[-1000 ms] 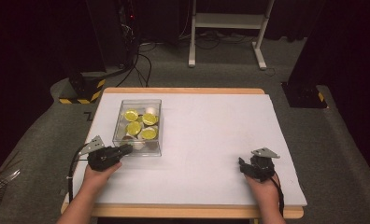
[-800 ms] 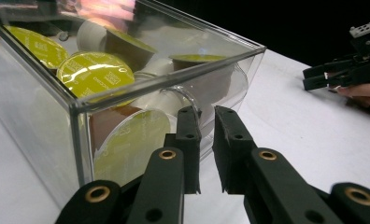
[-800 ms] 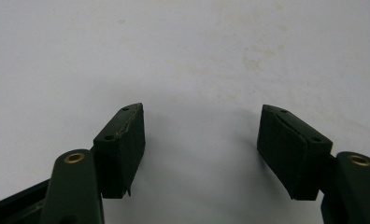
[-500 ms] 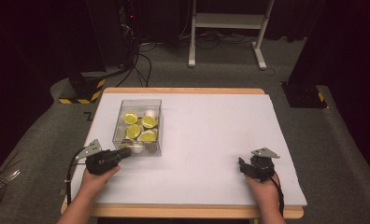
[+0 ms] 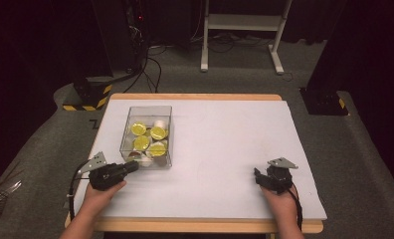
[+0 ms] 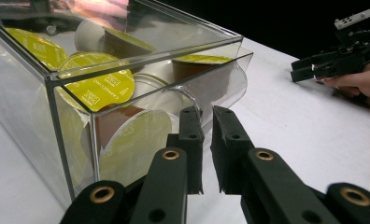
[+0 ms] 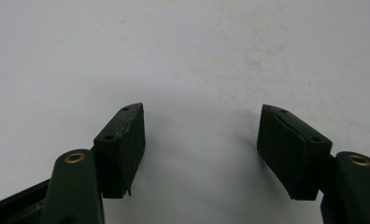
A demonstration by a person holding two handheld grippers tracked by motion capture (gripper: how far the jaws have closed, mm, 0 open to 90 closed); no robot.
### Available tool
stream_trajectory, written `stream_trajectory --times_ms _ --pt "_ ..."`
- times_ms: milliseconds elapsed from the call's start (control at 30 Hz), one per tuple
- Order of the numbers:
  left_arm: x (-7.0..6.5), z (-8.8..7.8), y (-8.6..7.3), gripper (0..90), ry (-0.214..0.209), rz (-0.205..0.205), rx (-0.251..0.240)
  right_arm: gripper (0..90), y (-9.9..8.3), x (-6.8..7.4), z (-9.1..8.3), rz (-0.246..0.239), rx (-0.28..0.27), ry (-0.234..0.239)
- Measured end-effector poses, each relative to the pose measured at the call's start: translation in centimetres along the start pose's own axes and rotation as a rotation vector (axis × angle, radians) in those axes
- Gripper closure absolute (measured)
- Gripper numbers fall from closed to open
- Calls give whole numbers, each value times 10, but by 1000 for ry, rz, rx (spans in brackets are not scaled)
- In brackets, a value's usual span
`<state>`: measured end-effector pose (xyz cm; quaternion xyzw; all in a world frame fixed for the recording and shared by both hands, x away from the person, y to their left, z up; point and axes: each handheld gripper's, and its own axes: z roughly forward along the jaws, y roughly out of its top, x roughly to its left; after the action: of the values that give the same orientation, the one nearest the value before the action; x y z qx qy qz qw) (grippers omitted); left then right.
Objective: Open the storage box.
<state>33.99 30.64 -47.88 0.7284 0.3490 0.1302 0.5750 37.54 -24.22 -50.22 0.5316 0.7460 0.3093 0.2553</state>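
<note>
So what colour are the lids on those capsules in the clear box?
Yellow-green lids, clearest in the left gripper view.

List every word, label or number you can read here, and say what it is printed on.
"CAPPUCCINO": on the yellow lid of a coffee capsule inside the clear box, left gripper view.
Smaller print on that lid and the print on the other capsule lids: too small or blurred to read.
No other readable text.

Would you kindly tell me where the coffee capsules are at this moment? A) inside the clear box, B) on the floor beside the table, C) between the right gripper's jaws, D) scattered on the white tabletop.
A: the yellow-lidded capsules all lie inside the clear box, which stands on the table just ahead of the left gripper.
</note>
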Motion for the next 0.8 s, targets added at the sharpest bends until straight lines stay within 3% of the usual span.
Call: stream_trajectory --times_ms 800 --pt "-8 -10 -6 842 -22 -2 -5 323 0 0 0 -1 0 1"
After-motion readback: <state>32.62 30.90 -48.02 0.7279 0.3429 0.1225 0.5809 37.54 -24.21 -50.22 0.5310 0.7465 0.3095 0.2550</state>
